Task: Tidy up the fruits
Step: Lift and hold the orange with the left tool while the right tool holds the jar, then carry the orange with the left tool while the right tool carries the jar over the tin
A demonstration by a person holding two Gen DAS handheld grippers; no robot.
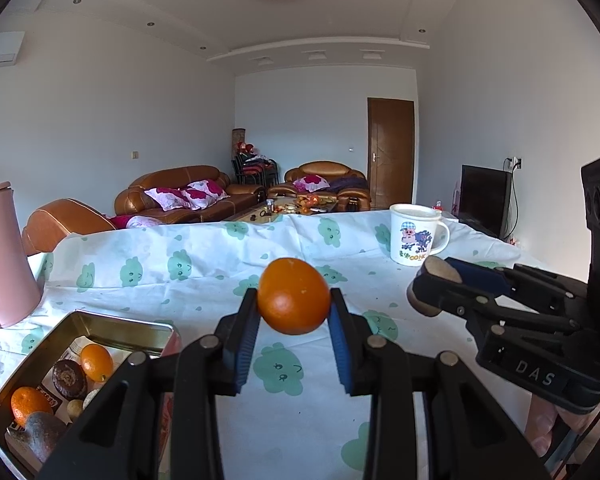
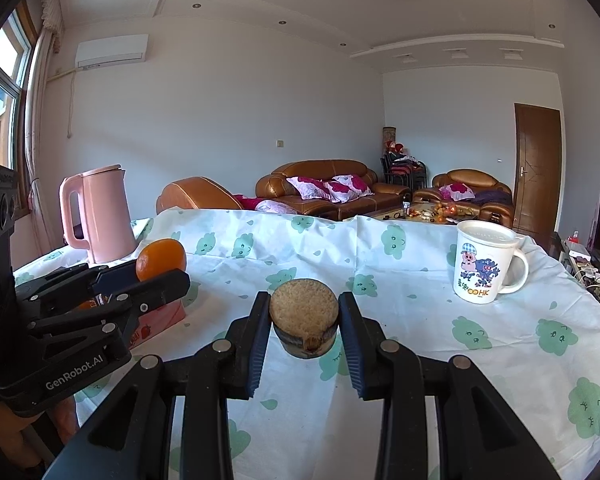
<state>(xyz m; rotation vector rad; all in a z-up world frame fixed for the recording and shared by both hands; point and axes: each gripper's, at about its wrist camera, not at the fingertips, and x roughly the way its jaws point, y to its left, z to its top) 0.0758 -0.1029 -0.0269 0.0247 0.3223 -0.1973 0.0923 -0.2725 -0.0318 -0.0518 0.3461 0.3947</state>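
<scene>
The left gripper (image 1: 294, 312) has its jaws clamped on an orange (image 1: 293, 296), held above the worktop (image 1: 204, 252) right of the tin (image 1: 112, 322). The right gripper (image 2: 305, 314) grips a brown round fruit (image 2: 304, 316), left of the mug (image 2: 486, 268).

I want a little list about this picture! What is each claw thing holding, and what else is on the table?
left gripper: shut on round orange fruit
right gripper: shut on brown round cut-topped piece
metal tin: holds oranges and brown items
table: cloud-print cloth, cartoon white mug, pink kettle
</scene>
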